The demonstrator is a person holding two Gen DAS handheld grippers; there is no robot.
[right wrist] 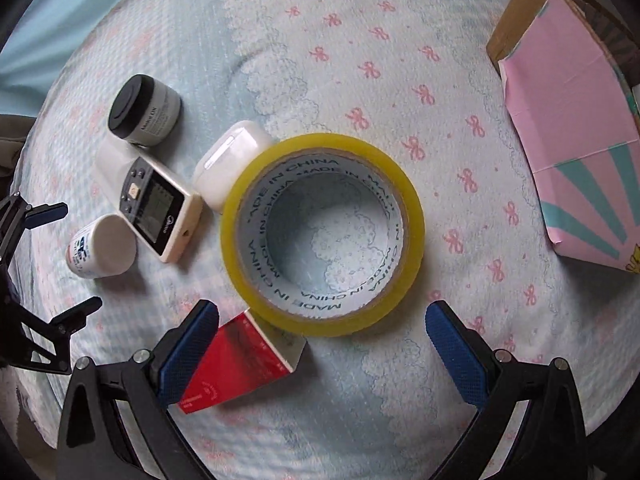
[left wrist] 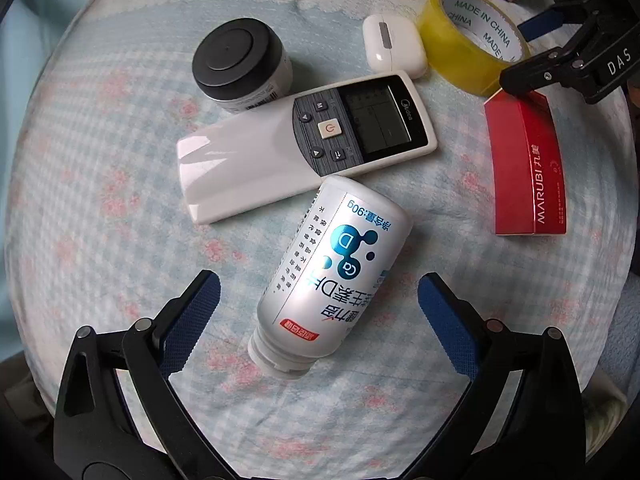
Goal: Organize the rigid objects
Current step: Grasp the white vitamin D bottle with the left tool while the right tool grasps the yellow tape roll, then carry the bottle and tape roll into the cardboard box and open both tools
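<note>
Left gripper (left wrist: 319, 320): fingers spread wide, empty; the white bottle's neck lies between them, untouched, which suggests a grasp being lined up.
White bottle (left wrist: 332, 264): lying on its side on the bedspread (left wrist: 100, 208), base touching the near edge of the remote.
Remote (left wrist: 304, 140): landmark; flat, screen up, at the middle of the cluster.
Red carton (left wrist: 526, 168): lying flat, well to the right of the remote.
Right gripper (right wrist: 322, 336): fingers spread, gripping nothing; its left pad (right wrist: 192, 344) sits against the red carton, with the tape roll just ahead, so either could be its target.
Jar (left wrist: 240, 64): upright, dark lid up, just beyond the remote's plain end.
Earbud case (left wrist: 394, 46): just beyond the remote's screen end, beside the tape.
Tape roll (left wrist: 472, 36): yellow, on its flat face, beyond and right of the remote.
Pink box (right wrist: 572, 152): farthest from the remote, lying apart; possibly the container.
</note>
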